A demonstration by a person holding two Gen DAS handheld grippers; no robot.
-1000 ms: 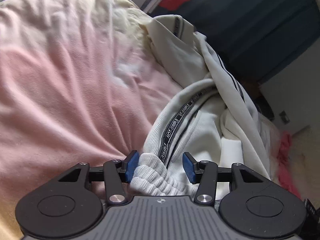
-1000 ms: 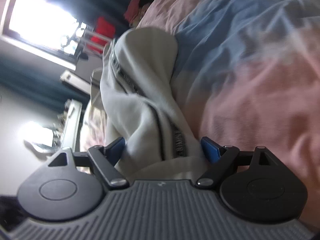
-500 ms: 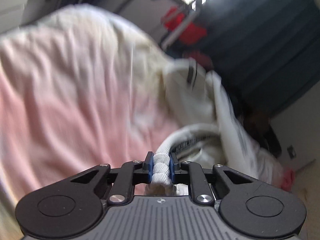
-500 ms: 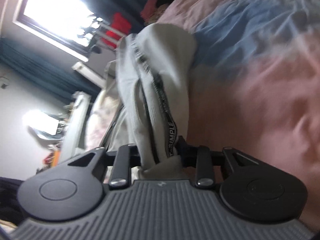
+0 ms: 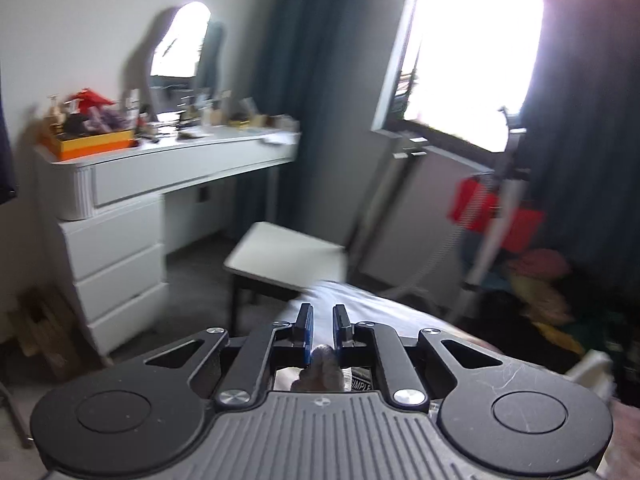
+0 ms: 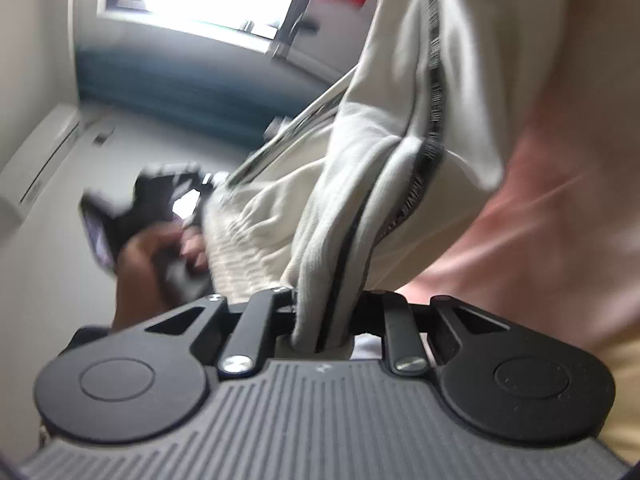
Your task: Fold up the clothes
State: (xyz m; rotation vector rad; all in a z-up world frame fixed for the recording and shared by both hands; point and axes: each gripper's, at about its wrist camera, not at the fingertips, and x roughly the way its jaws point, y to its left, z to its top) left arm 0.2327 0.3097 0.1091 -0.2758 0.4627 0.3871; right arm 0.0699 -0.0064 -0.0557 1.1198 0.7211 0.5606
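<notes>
Both grippers' jaws have just closed, the left gripper [image 5: 322, 330] clamped on the ribbed cuff [image 5: 323, 364] and the right gripper [image 6: 326, 320] on the garment [image 6: 360, 184], now lifted off the bed [image 6: 560, 220], so these 2 grips suggest spreading comes next.

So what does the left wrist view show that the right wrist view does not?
Only the left wrist view shows the white dressing table, its oval mirror, the white stool, and the left gripper with its jaws shut on a bunched bit of the cloth.

Only the right wrist view shows the person's hand, the pink bedding, and the right gripper shut on the cream garment.

Both show the bright window, the dark curtains, and the garment held.
</notes>
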